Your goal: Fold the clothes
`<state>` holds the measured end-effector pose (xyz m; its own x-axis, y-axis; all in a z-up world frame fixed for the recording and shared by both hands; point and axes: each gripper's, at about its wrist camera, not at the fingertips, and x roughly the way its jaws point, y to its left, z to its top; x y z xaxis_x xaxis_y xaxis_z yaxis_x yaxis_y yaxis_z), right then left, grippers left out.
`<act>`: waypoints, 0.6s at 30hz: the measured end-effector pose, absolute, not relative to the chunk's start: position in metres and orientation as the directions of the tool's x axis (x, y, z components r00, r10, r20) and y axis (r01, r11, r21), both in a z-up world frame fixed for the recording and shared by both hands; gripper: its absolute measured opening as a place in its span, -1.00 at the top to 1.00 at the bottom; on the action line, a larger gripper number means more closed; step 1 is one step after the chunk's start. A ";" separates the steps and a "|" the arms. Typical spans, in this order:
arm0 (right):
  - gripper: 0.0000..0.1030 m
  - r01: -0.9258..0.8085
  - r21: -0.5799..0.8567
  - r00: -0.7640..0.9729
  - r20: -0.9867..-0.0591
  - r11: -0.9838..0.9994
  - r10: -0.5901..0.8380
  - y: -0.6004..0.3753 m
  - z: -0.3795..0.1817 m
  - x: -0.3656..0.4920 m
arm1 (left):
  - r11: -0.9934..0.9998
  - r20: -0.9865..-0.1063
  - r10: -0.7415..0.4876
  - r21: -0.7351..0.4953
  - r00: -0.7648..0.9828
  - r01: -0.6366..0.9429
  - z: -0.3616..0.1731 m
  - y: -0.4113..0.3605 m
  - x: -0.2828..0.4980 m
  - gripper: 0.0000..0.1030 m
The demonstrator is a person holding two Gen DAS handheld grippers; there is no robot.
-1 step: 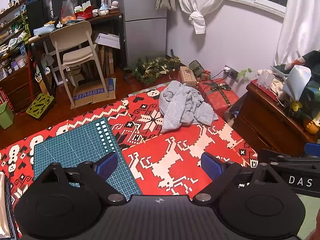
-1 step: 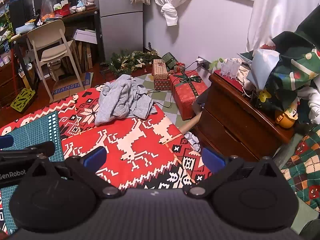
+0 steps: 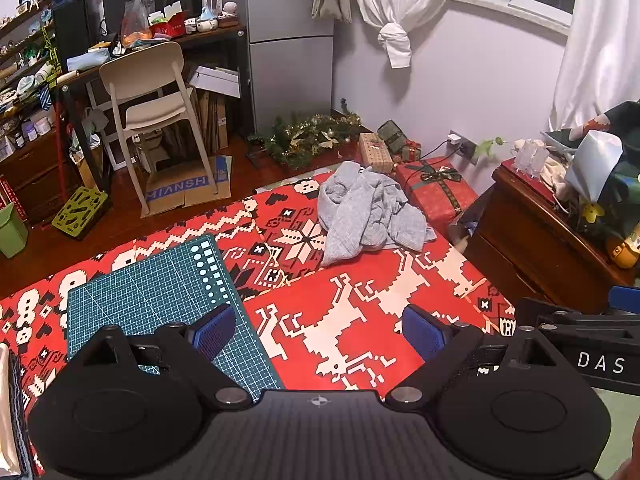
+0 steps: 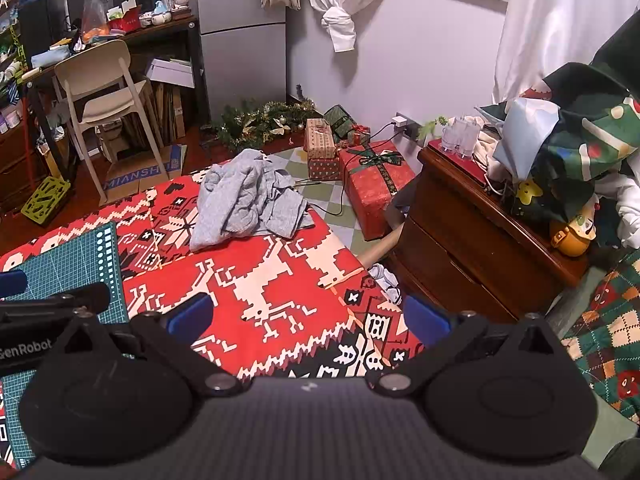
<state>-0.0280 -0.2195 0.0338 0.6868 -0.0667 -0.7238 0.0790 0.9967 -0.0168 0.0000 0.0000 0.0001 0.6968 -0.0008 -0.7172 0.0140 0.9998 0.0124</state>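
A crumpled grey garment (image 3: 368, 212) (image 4: 248, 200) lies in a heap at the far side of the table, on the red patterned cloth (image 3: 420, 272) (image 4: 280, 272). My left gripper (image 3: 318, 330) is open over the near part of the cloth, well short of the garment, with nothing between its blue pads. My right gripper (image 4: 308, 318) is also open and empty, near the table's right front corner. Each gripper's black body shows at the edge of the other's view: the right one (image 3: 580, 328) and the left one (image 4: 48, 308).
A green cutting mat (image 3: 152, 284) (image 4: 68, 264) lies on the cloth at the left. A dark wooden cabinet (image 4: 480, 232) piled with things stands right of the table. Wrapped gift boxes (image 4: 372, 184) and a white chair (image 3: 152, 92) are on the floor beyond.
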 end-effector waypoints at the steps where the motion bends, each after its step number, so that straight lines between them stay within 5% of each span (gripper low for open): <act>1: -0.99 0.079 -0.016 0.687 -0.723 0.997 -0.066 -0.220 0.034 -0.028 | 1.000 -0.717 -0.002 0.011 0.697 0.014 0.000 0.000 0.000 -0.76; 18: -0.99 0.074 -0.013 0.693 -0.719 0.997 -0.061 -0.219 0.038 -0.031 | 1.000 -0.710 -0.004 0.011 0.704 0.017 0.004 0.001 -0.002 -0.76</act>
<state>-0.0308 -0.2192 0.0381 0.6926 -0.0608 -0.7188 0.0742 0.9972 -0.0128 -0.0021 0.0009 0.0035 0.7038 -0.0041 -0.7103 0.0166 0.9998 0.0106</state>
